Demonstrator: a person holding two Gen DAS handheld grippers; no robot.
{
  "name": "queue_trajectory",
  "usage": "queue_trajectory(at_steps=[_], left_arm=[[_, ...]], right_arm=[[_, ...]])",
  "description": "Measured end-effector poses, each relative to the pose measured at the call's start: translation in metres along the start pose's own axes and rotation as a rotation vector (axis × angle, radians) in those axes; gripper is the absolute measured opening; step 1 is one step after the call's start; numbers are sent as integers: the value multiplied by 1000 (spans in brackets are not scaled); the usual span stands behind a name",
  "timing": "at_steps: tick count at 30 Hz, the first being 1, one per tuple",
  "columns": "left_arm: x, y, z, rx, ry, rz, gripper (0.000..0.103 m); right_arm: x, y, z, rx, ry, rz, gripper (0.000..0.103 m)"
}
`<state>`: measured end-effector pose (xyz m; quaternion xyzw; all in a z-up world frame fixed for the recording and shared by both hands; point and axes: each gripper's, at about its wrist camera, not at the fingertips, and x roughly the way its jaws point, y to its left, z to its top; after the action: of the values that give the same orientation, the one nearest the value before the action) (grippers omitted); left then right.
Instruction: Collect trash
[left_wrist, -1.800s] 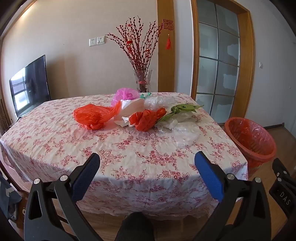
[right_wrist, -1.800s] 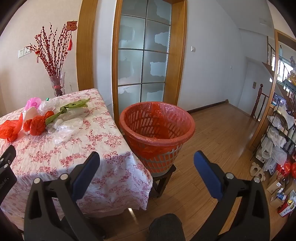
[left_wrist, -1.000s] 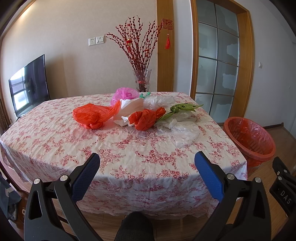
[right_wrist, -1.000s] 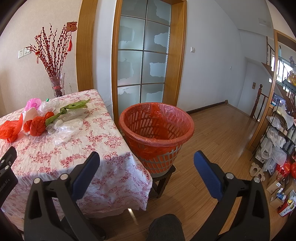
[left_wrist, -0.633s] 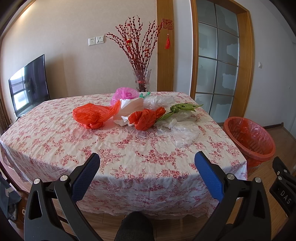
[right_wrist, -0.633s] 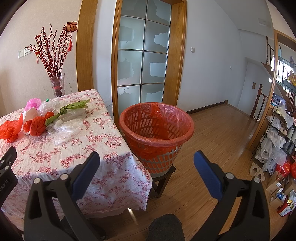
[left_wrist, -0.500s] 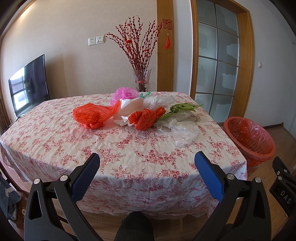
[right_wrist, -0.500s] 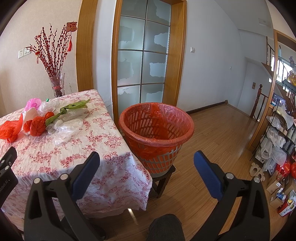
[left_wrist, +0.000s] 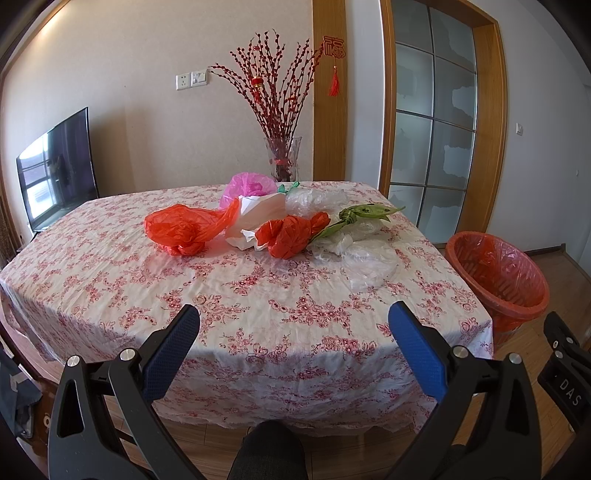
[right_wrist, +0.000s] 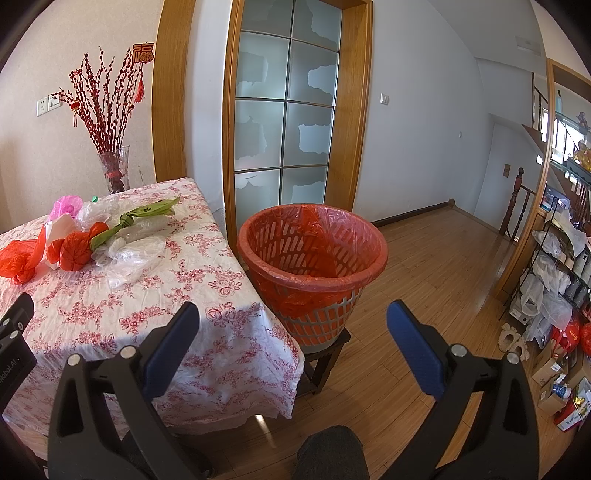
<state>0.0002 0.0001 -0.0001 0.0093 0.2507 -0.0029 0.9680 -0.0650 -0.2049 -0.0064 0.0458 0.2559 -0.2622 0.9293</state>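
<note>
Trash lies in a pile on the far half of the table (left_wrist: 258, 295): an orange bag (left_wrist: 184, 229), a second crumpled orange bag (left_wrist: 291, 236), a white bag (left_wrist: 258, 214), a pink bag (left_wrist: 245, 186), a green wrapper (left_wrist: 358, 216) and clear plastic bags (left_wrist: 369, 258). The orange-lined waste basket (right_wrist: 312, 258) stands on a low stool right of the table; it also shows in the left wrist view (left_wrist: 498, 273). My left gripper (left_wrist: 293, 332) is open and empty over the table's near edge. My right gripper (right_wrist: 291, 332) is open and empty, facing the basket.
A glass vase of red branches (left_wrist: 282, 158) stands behind the pile. A TV (left_wrist: 55, 166) is at the back left. A glass door (right_wrist: 284, 129) is behind the basket. Shelves with bags and boxes (right_wrist: 554, 277) line the right wall above the wooden floor (right_wrist: 424, 277).
</note>
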Motion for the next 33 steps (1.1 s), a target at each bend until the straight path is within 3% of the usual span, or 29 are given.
queue_trajectory(at_steps=[33], left_arm=[[-1, -1, -3, -1, 3, -1, 101]], right_arm=[[2, 0, 0, 0, -1, -2, 99]])
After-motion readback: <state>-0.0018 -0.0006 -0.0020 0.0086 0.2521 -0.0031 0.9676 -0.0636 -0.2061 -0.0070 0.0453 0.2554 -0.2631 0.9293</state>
